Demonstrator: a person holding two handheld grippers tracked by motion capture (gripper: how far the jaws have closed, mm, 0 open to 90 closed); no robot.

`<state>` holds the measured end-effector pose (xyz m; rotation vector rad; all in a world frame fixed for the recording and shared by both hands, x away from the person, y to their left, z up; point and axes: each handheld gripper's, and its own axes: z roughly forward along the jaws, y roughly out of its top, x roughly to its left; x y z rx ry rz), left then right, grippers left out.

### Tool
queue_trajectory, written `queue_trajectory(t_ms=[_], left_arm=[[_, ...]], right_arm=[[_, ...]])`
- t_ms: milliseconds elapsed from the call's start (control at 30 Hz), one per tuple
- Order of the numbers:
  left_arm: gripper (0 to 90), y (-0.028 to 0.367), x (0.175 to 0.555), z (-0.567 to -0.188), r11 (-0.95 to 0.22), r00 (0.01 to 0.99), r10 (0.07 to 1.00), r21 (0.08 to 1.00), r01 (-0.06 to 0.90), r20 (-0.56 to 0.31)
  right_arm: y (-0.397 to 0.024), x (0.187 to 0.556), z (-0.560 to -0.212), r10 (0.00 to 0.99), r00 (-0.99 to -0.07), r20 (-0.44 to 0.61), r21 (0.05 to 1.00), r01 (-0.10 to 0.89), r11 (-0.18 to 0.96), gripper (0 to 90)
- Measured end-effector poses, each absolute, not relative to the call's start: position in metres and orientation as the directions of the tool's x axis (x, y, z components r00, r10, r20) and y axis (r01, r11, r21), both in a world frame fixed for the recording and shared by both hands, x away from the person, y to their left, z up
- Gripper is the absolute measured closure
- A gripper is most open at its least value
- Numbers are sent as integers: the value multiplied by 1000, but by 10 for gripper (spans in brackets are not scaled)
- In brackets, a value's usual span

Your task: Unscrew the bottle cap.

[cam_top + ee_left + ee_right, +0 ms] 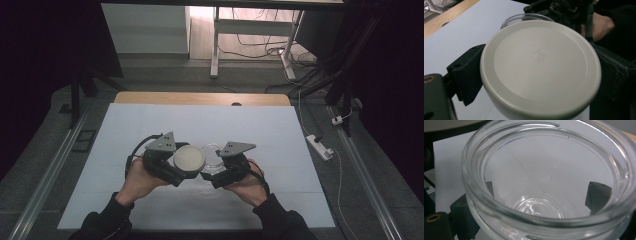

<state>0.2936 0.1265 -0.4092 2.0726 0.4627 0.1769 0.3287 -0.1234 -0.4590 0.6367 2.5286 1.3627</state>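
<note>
Glass, slick and breakable: my right claw (216,172) clamps the open jar (544,185) by its walls above the table (150,125), while my left claw (186,176) pinches the stiff, light white lid (540,67) by its rim beside it.

A pale blue-grey sheet (200,130) covers a wooden table (200,98). Grey floor (165,75) surrounds it. At twelve o'clock stands a white desk frame (216,45) among loose cables (260,50); at three o'clock lies a white power strip (320,146). Both sides are dark.
</note>
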Motion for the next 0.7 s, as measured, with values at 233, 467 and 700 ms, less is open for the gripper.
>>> queue_trajectory(t_ms=[233,467,700], left_arm=[[80,132,281,-417,-462,923,379,852,248,-64],[80,130,273,-427,-460,932,352,853,248,-81],[81,128,267,-437,-453,935,342,855,253,-96]], right_arm=[[-126,332,-456,473,-881,25,835,279,474,67],[-128,336,-453,483,-875,20,838,278,469,67],[-128,340,-450,486,-874,19,843,276,462,67]])
